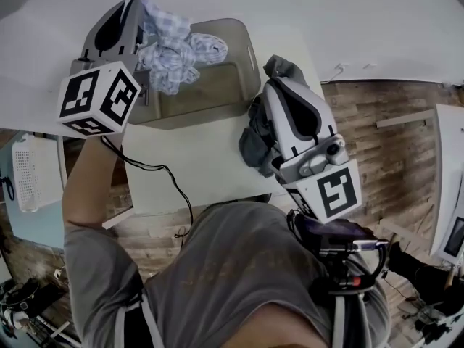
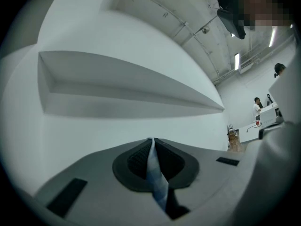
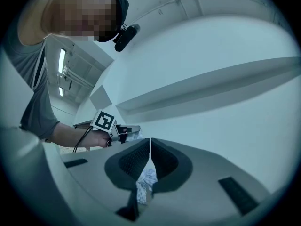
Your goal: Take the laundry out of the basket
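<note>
My left gripper (image 1: 143,17) is held up over the taupe basket (image 1: 250,56) on the white table (image 1: 203,165). It is shut on a blue-and-white checked garment (image 1: 174,49), which bunches beside it above the basket. In the left gripper view a thin fold of the checked garment (image 2: 155,173) is pinched between the pads, and the left gripper (image 2: 151,145) points at a white wall. My right gripper (image 1: 279,78) is to the right of the basket, shut on a dark grey garment (image 1: 254,143) that hangs beneath it. A pale fold of cloth (image 3: 146,180) shows between the right gripper's (image 3: 149,145) pads.
A white perforated basket (image 1: 32,172) stands on a light blue surface at the left. A black cable (image 1: 170,183) hangs from the left gripper across the table's front edge. Wooden floor (image 1: 377,129) lies to the right, with another white table (image 1: 449,165) beyond. People (image 2: 257,108) stand far off.
</note>
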`<state>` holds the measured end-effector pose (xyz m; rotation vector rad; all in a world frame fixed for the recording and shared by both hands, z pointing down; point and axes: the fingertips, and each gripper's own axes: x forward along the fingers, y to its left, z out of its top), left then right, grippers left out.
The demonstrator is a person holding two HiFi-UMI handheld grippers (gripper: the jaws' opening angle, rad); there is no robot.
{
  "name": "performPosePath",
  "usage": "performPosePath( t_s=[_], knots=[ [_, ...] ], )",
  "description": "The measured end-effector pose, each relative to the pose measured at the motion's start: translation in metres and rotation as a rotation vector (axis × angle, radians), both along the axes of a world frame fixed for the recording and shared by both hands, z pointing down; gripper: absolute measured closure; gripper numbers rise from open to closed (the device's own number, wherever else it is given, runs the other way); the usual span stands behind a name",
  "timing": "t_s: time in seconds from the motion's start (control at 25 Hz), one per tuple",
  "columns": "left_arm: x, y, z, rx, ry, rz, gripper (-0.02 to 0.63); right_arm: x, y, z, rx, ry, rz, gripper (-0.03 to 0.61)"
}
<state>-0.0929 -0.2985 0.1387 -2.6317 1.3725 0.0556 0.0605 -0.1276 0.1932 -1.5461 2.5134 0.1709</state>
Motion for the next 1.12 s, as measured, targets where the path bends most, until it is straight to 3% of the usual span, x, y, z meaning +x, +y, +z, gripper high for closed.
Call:
performPosePath(
  t_s=[0.48, 1.12],
  knots=[
    [-0.039, 0.078, -0.097, 0.136, 0.071, -0.046, 0.601, -0.014, 0.058, -0.007, 0.047, -0.019, -0.061, 0.563],
    [-0.054, 0.184, -0.131, 0.179, 0.116, -0.097, 0.601, -0.02, 0.079, -0.02, 0.089, -0.011, -0.208, 0.563]
  ],
)
